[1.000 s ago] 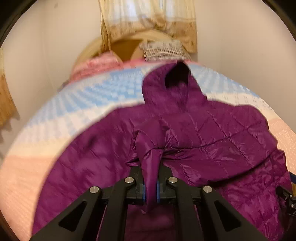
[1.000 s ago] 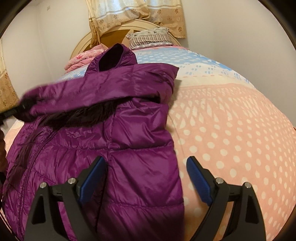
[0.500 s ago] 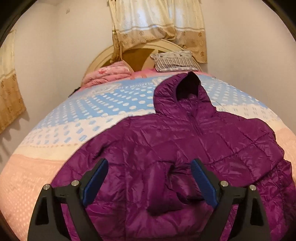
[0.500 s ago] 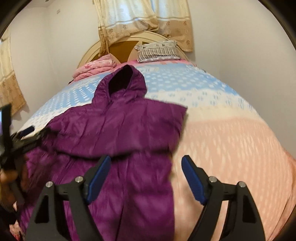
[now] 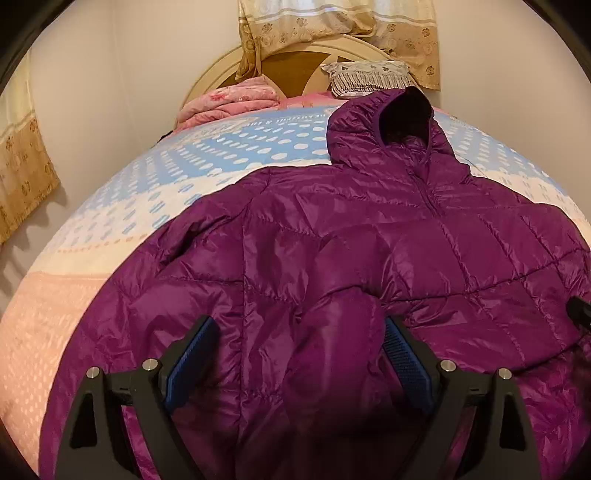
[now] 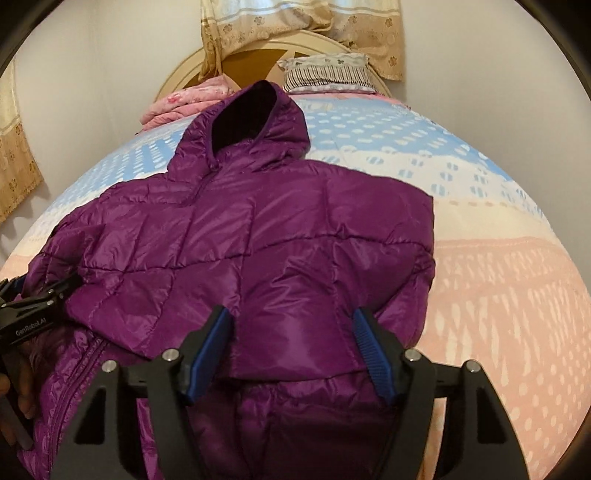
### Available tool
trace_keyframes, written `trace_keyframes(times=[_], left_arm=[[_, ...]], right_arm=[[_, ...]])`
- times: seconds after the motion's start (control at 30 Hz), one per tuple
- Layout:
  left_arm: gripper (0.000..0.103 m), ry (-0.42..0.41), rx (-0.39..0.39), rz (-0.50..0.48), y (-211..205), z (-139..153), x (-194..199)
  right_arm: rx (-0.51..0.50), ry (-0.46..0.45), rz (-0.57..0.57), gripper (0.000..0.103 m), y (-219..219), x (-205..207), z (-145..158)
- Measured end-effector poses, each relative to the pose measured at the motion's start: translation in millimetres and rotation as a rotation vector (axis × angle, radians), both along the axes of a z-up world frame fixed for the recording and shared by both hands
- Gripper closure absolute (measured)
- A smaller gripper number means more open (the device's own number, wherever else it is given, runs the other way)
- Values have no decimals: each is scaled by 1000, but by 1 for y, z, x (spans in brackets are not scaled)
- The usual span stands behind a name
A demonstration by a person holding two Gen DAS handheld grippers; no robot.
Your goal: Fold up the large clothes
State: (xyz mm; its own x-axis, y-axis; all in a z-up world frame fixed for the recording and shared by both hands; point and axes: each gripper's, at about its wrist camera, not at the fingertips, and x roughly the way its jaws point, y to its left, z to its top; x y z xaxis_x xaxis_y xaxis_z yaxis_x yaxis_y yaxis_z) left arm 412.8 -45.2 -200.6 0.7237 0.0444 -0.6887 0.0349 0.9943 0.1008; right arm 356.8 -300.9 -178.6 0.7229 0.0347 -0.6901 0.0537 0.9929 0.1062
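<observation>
A purple quilted hooded jacket [image 5: 369, 221] lies spread on the bed, hood toward the headboard. One sleeve [image 5: 332, 343] is folded over its front, and the sleeve's end lies loose between the wide-apart fingers of my left gripper [image 5: 299, 322], which is open. In the right wrist view the jacket [image 6: 258, 229] fills the middle. My right gripper [image 6: 291, 313] hovers over the folded-over part with its jaws closing; fabric sits between the pads [image 6: 367, 343], which do not press on it. The left gripper [image 6: 33, 306] and a hand [image 6: 16, 387] show at that view's left edge.
The bed cover [image 5: 221, 155] is blue, cream and pink with dots. A folded pink quilt [image 5: 229, 105] and a striped pillow [image 5: 369, 79] lie by the round headboard [image 6: 258, 59]. Walls and curtains [image 5: 332, 29] close in behind. Bare pink bedding [image 6: 498, 314] lies right of the jacket.
The left gripper was shut on the sleeve's end, opened wide and let it drop onto the jacket front. The right gripper moved left over the jacket and its jaws narrowed.
</observation>
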Motion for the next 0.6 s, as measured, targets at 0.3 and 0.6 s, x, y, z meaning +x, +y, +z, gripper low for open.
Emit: trace_keyframes(times=[0.3, 0.6], left_arm=[[12, 26, -43, 9, 4, -6, 2], [10, 76, -72, 9, 7, -12, 8]], right_arm=[[-23, 46, -4, 26, 5, 7, -9], [-88, 73, -15, 23, 11, 11, -13]])
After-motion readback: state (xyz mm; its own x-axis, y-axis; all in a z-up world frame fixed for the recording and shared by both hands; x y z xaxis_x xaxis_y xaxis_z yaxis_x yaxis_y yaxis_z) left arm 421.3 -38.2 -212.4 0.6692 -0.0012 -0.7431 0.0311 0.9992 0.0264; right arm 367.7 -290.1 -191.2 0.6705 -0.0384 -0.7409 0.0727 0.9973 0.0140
